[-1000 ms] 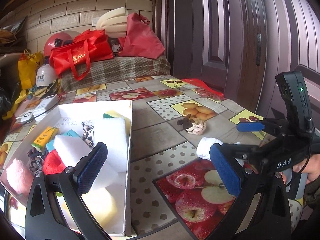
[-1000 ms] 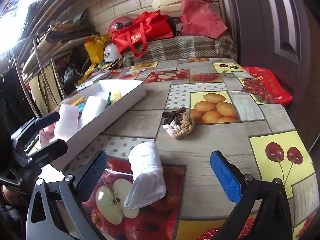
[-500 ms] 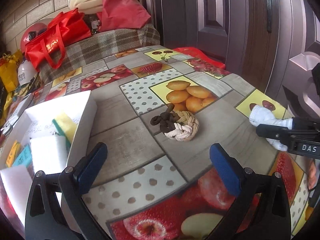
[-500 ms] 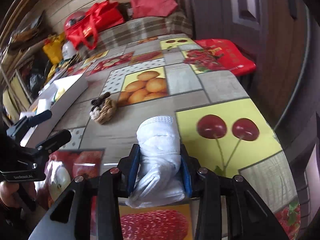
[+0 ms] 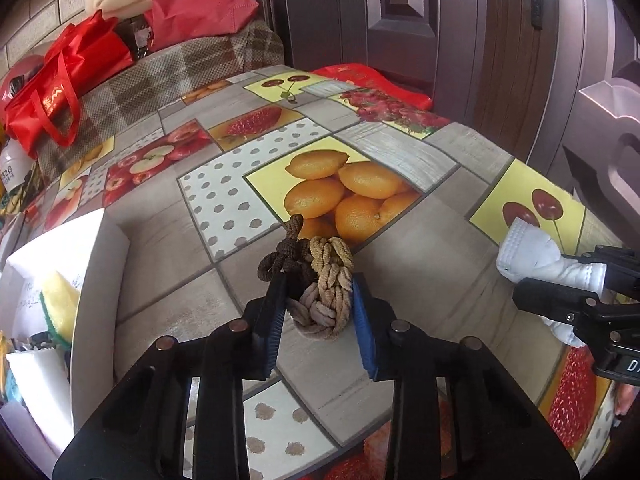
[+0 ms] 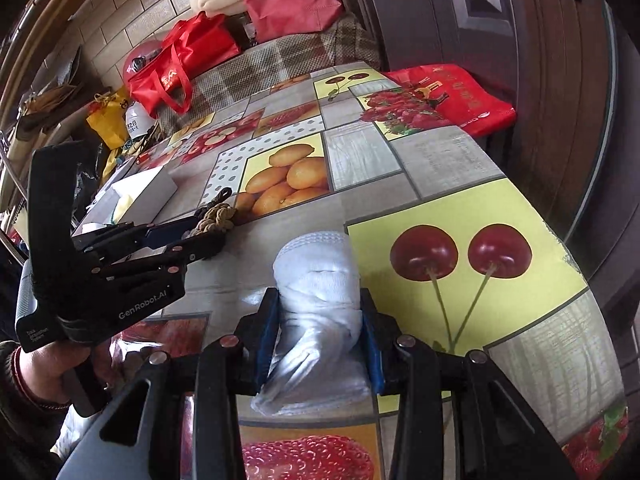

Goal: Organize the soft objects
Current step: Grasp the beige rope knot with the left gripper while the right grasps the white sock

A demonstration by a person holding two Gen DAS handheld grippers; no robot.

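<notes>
Brown and tan knotted cord, a bundle of braided rope [image 5: 318, 280], sits at the centre of the left wrist view, pinched between the blue pads of the left gripper [image 5: 319, 294], whose jaws press against its two sides; the bundle rests on the fruit-print tablecloth [image 5: 400, 248] just below the printed oranges; in the right wrist view the same bundle [image 6: 214, 216] shows small at centre left, caught at the tip of the left gripper [image 6: 200, 236], which a hand [image 6: 48, 364] holds at the lower left of the frame. A white rolled cloth [image 6: 320, 312], glove-like at its lower end, fills the lower centre of the right wrist view, squeezed between the blue pads of the right gripper [image 6: 320, 320], its jaws closed in on the cloth's sides; it lies beside the printed cherries; in the left wrist view that cloth [image 5: 532, 256] appears at the right edge, with the right gripper [image 5: 568, 280] around it. A white box [image 5: 96, 280] stands at the left edge of the left wrist view, holding a yellow sponge [image 5: 60, 300] and a white foam block [image 5: 40, 384]; a red bag [image 5: 60, 80] lies on the checked blanket [image 5: 180, 72] at the upper left; a dark panelled door [image 5: 440, 20] fills the upper right.
</notes>
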